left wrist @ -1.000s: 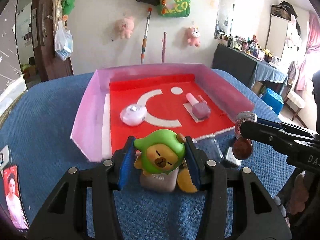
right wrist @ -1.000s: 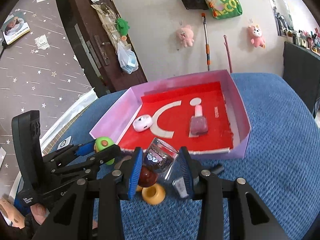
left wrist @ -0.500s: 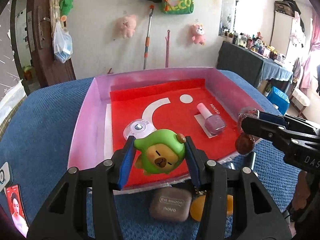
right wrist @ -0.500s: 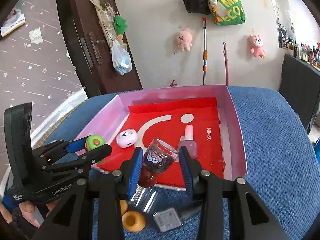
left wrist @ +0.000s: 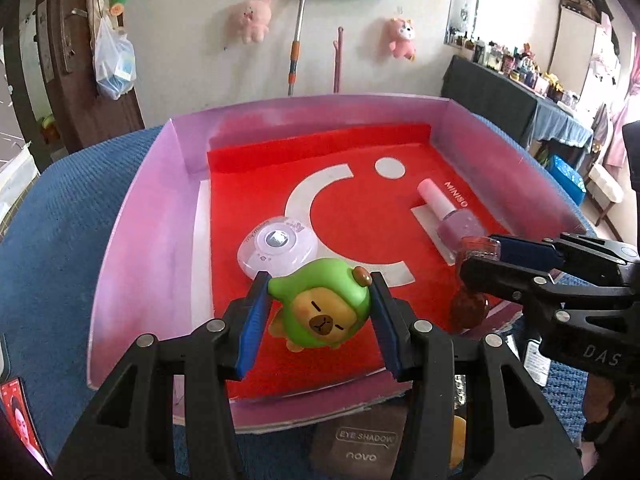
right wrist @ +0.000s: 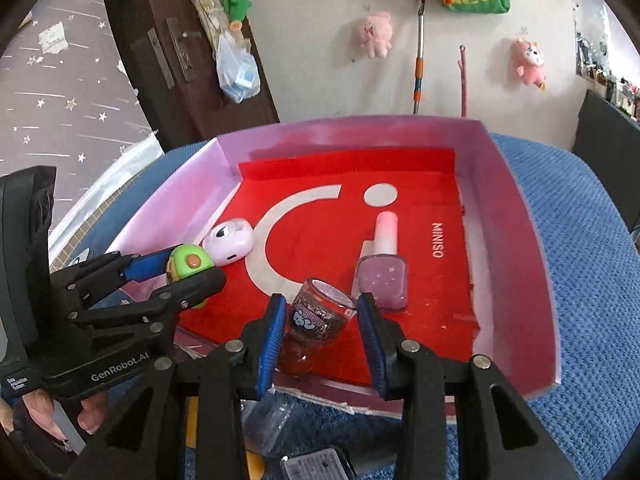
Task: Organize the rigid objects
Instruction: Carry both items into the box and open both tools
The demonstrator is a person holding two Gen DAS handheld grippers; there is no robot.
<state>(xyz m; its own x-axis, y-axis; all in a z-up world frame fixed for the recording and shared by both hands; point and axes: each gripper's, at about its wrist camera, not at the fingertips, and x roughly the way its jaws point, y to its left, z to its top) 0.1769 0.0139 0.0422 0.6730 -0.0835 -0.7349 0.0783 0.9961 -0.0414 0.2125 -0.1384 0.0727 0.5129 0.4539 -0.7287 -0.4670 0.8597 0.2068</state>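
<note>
My left gripper (left wrist: 318, 312) is shut on a green-hooded capybara toy (left wrist: 320, 308), held over the near left part of the pink tray (left wrist: 136, 232) with its red liner. The same toy (right wrist: 188, 268) shows in the right wrist view, clamped at the tray's left wall. My right gripper (right wrist: 322, 324) is shut on a small clear glittery goblet with a dark red base (right wrist: 316, 320), over the tray's near edge. That goblet (left wrist: 474, 276) appears at the right in the left wrist view. A pink round case (left wrist: 278, 246) and a pink nail polish bottle (left wrist: 452, 216) lie in the tray.
Below the tray's near edge on the blue textured cloth (right wrist: 592, 280) lie a grey eye shadow compact (left wrist: 360, 440), an orange piece (left wrist: 458, 440) and a clear packet (right wrist: 272, 420). A photo card (left wrist: 20, 416) lies at far left. A hand (right wrist: 36, 412) grips the left tool.
Both grippers have moved forward and down, from above the loose items in front of the tray to over its near part, each carrying its object. The compact and orange piece now lie behind the fingers.
</note>
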